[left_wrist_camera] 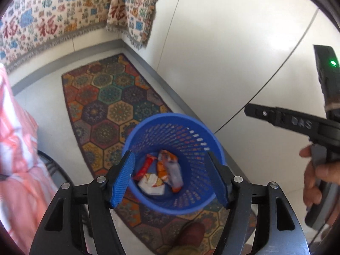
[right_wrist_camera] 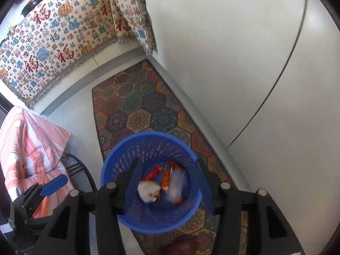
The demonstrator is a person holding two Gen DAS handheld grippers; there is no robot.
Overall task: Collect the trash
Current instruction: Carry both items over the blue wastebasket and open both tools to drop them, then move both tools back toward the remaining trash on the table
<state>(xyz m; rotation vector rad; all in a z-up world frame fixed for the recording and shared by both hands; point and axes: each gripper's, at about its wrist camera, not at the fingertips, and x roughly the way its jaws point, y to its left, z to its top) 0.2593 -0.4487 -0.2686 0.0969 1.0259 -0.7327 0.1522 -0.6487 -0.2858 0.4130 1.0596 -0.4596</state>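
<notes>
Left gripper (left_wrist_camera: pixel 171 178): fingers spread, empty, directly above blue basket (left_wrist_camera: pixel 148 201) on patterned rug (left_wrist_camera: pixel 110 97). Wrappers (left_wrist_camera: pixel 161 173) lie at basket bottom. Right gripper (right_wrist_camera: pixel 169 184): also spread, empty, equally overhead; neither nearer.

My left gripper (left_wrist_camera: pixel 170 178) and right gripper (right_wrist_camera: pixel 167 186) both hang spread wide over the blue basket (right_wrist_camera: pixel 110 170), whose mouth is unblocked; only wrappers (right_wrist_camera: pixel 163 182) lie at its bottom. A white wall (right_wrist_camera: pixel 233 63) crowds my right, a striped cloth (right_wrist_camera: pixel 31 148) my left.
</notes>
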